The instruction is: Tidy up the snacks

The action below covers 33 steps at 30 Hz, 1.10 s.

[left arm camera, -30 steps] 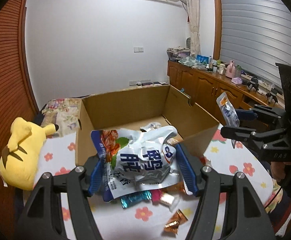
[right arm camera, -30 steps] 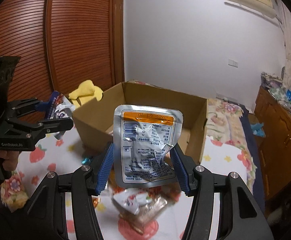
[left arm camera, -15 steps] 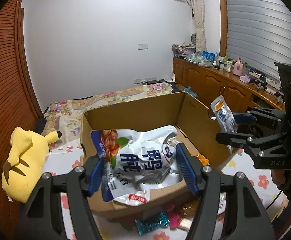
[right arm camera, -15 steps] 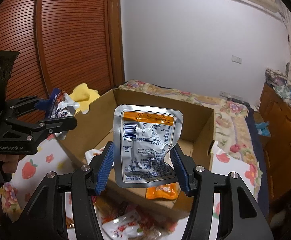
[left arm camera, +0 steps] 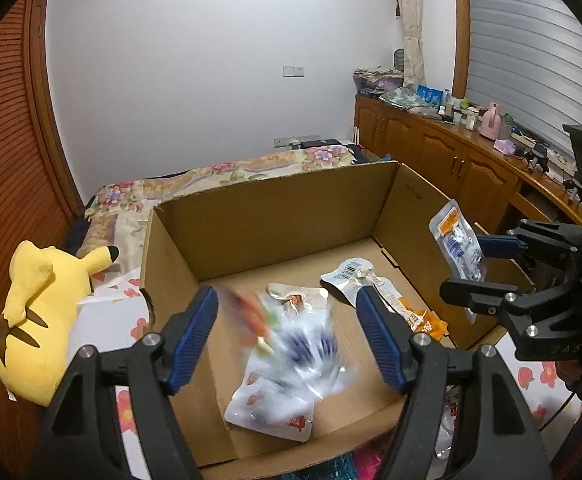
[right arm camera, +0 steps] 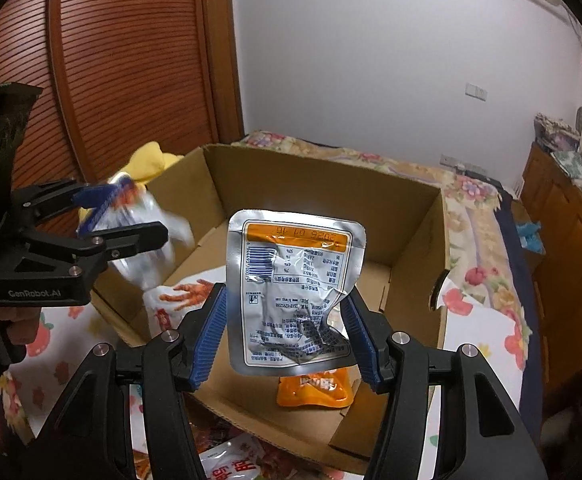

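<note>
Cardboard box (left arm camera: 275,216) open-topped below both grippers. Left gripper (left arm camera: 287,332): jaws spread, just been opening, blue pads clear of the white-and-blue snack bag (left arm camera: 303,352), which shows blurred between them, loose over the box floor. Beneath that bag, a white packet (left arm camera: 271,412) flat on the cardboard; beyond the right-hand pad, an orange-and-white packet (left arm camera: 395,300) lying inside too. Right gripper (right arm camera: 285,328): jaws clamped at middling width on a silver pouch with an orange band (right arm camera: 295,292), upright between the pads, above the box interior. Under it, an orange packet (right arm camera: 315,392) on the box floor. Yellow plush toy (left arm camera: 39,316) outside the box, off past the left pad.
</note>
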### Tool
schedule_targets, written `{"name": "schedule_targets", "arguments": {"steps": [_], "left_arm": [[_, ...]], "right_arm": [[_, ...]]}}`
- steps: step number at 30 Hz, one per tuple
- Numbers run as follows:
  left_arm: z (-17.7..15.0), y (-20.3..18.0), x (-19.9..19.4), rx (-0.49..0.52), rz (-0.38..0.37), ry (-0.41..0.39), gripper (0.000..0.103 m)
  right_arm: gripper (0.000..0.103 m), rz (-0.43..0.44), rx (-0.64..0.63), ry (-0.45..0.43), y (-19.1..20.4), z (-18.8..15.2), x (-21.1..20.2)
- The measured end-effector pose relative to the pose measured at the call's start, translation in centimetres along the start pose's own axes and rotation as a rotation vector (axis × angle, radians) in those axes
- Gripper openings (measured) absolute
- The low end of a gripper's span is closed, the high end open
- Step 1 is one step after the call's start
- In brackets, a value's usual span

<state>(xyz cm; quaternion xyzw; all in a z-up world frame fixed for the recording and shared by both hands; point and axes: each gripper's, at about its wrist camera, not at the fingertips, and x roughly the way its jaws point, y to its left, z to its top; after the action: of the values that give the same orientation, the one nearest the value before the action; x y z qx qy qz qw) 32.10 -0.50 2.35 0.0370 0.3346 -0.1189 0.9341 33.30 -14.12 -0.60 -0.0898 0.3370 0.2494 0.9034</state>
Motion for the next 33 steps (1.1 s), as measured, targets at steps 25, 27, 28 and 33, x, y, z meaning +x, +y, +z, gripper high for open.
{"name": "schedule_targets", "arguments": {"steps": [25,27,28,33], "left_arm": [[-5.7,-2.7,-7.4,0.025,-0.028,-0.045,0.078],[-6.4,-3.1,-8.2,0.029,-0.03,-0.054,0.078],[-6.9,-3.4,-8.6,0.034,-0.038,-0.059,0.078],[-9.2,-4.6,-9.4,0.063,-0.035,-0.053,0.078]], "right_arm": [[0.068,-0.047,0.031,-0.024,1.8,-2.9,-5.9],[0.068,-0.053,0.032,-0.026,2.2,-3.5,-6.7],[0.068,-0.056,0.032,-0.027,2.4,-3.9,-7.1],[0.068,-0.065,0.044,-0.023,2.9,-5.8,-8.2]]}}
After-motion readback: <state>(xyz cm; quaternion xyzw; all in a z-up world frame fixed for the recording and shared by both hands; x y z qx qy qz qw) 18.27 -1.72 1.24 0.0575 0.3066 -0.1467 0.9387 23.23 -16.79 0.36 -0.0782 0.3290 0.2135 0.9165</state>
